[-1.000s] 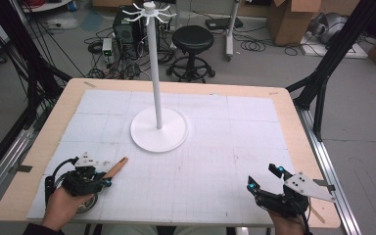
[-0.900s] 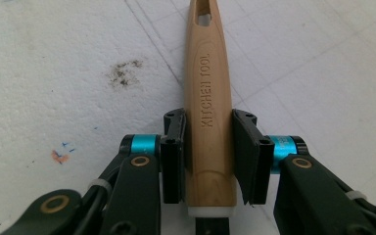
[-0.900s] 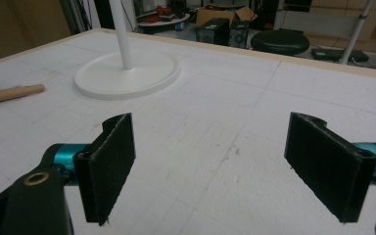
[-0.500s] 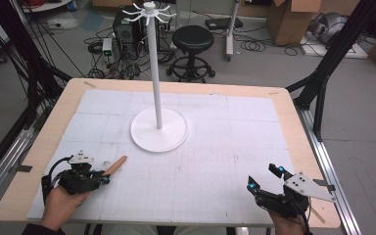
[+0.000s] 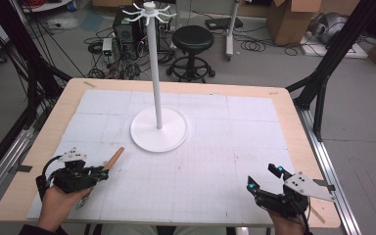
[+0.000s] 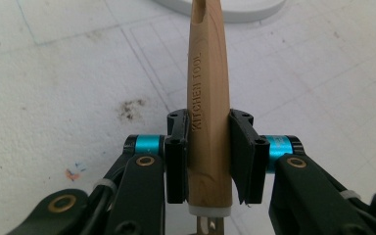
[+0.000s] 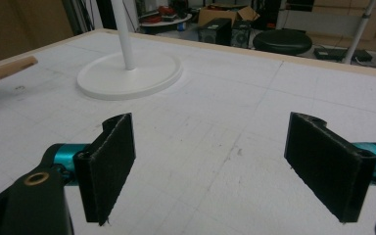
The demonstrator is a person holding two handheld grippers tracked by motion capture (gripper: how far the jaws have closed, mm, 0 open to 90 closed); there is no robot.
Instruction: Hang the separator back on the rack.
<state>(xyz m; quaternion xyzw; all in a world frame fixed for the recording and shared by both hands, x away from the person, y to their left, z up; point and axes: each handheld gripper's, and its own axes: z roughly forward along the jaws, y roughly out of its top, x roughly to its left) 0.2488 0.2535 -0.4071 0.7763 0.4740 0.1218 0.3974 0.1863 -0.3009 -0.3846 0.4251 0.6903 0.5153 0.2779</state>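
Left tool [image 5: 100, 172]: near the desk's front left corner in the high view, held in the person's left hand [image 5: 61, 205]; its jaws are clamped on a wooden handle.
Wooden handle [image 6: 208, 98]: light wood, stamped "KITCHEN TOOL" along its length; in the left gripper view it runs straight out between the two black pads [image 6: 177, 156], both pressing its sides. Its free end points toward the stand's base. A white collar and a bit of metal show at the near end, below the pads; what the metal belongs to cannot be told.
Handle on the desk: in the high view the handle slants away from the left tool toward the stand, its tip stopping short of the base.
Right tool [image 5: 263, 178]: near the front right corner of the desk, jaws spread wide with nothing between them; in the right gripper view bare desk shows across the gap.
Stand [image 5: 158, 128]: white, round flat base at the desk's middle, with a tall thin pole and a ring of hooks at the top.
Desk [image 5: 215, 147]: white gridded mat with a pale wooden border.
Behind the desk: a black stool [image 5: 192, 40], cables on the floor and cardboard boxes [image 5: 289, 19].
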